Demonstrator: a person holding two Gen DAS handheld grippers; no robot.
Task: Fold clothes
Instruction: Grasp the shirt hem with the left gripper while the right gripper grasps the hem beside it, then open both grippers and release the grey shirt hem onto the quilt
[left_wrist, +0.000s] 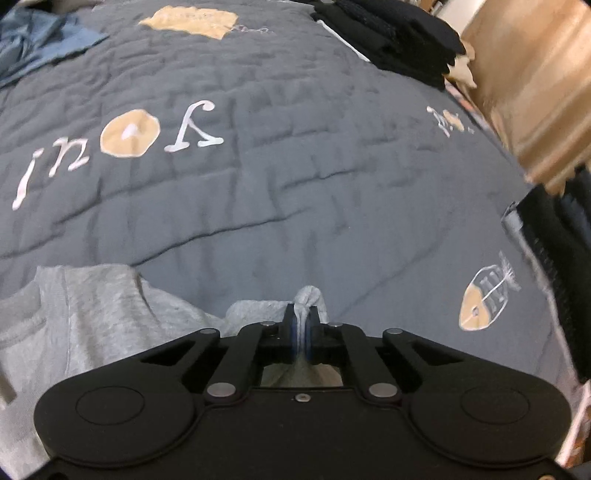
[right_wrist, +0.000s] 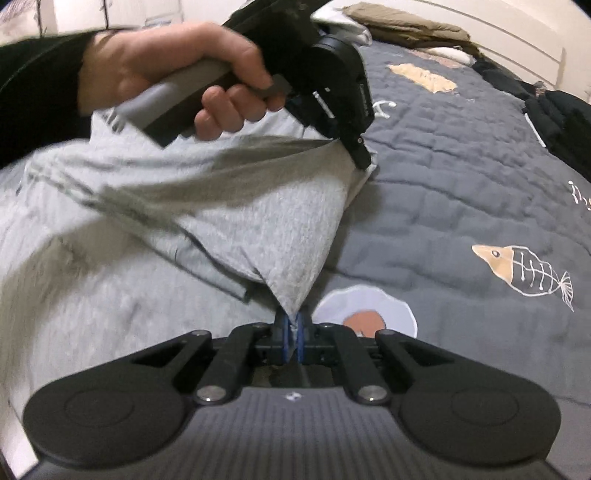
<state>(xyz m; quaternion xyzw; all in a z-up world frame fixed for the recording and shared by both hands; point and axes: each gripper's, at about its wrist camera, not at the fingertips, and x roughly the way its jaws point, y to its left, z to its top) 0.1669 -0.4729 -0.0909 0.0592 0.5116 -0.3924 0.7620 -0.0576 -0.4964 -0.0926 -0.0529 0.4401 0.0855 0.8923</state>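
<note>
Light grey heathered garment (right_wrist: 110, 295), jersey knit, lies on a dark grey quilt (left_wrist: 295, 166) spread over a bed. Fabric looks soft, with fine marled fleck; a stitched hem or seam line runs along one edge in the right wrist view.

Left gripper (left_wrist: 303, 314): jaws nearly closed, pinching a small bunched tuft of the grey cloth between the blue pads. Tuft stands up above the fingertips. The rest of the garment spreads to the left of the gripper in the left wrist view, flat on the quilt with shallow wrinkles and a ribbed band at the far left.

Right gripper (right_wrist: 293, 325): jaws also nearly closed, clamped on a pointed corner of the same garment. From that corner the cloth rises in a taut triangular panel to the left gripper, seen from the right wrist view at upper centre, where its fingers grip the other corner. Lifted panel is above the quilt; the lower body of the garment lies under and left of it.

A person's hand (right_wrist: 177, 70) in a dark sleeve wraps the grey handle of the left gripper.

Quilt carries printed fish (right_wrist: 524, 269) motifs and white lettering (left_wrist: 110, 147). Black folded clothes (left_wrist: 391, 33) sit at the quilt's far right edge; blue cloth (left_wrist: 40, 40) at far left.
</note>
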